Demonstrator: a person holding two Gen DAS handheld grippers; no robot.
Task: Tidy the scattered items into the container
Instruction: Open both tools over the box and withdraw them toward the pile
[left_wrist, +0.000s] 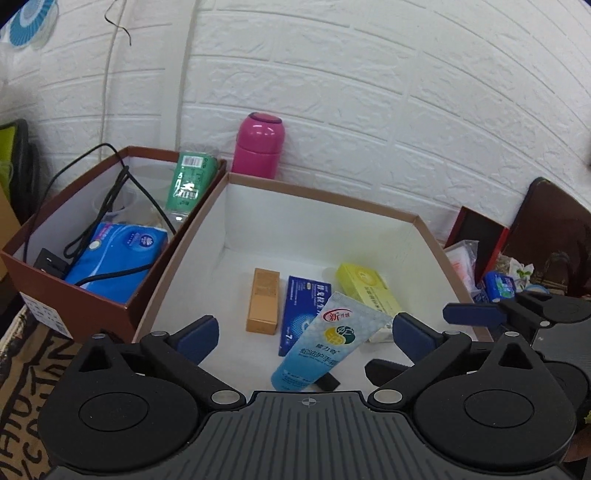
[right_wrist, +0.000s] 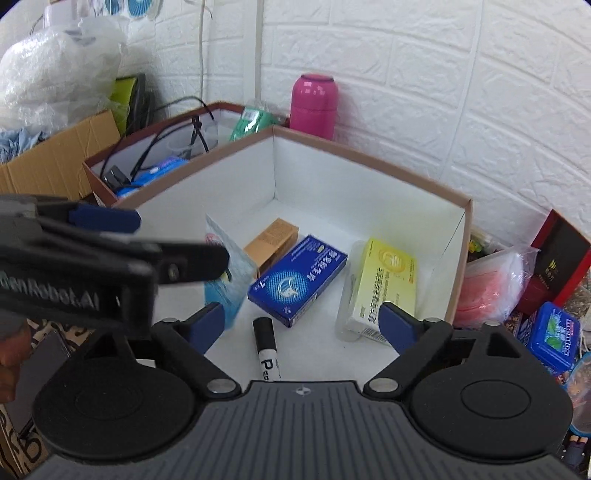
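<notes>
A white-lined box with a brown rim (left_wrist: 325, 192) (right_wrist: 369, 158) holds an orange carton (left_wrist: 263, 301) (right_wrist: 271, 240), a blue carton (left_wrist: 304, 314) (right_wrist: 299, 280), a yellow carton (left_wrist: 367, 291) (right_wrist: 384, 280), a black-capped marker (right_wrist: 266, 349) and a light blue tube (left_wrist: 317, 350) (right_wrist: 229, 273). The tube stands tilted between my left gripper's open jaws, apart from both pads. My left gripper (left_wrist: 304, 332) hovers over the box's near side, open and empty. My right gripper (right_wrist: 301, 321) is open and empty above the marker and yellow carton. It also shows in the left wrist view (left_wrist: 476, 314).
A second brown box (left_wrist: 74, 236) (right_wrist: 147, 162) on the left holds a blue tissue pack, a green bottle and black cables. A pink flask (left_wrist: 260, 144) (right_wrist: 314, 107) stands by the white brick wall. Cluttered packets and a blue tin (right_wrist: 552, 338) lie to the right.
</notes>
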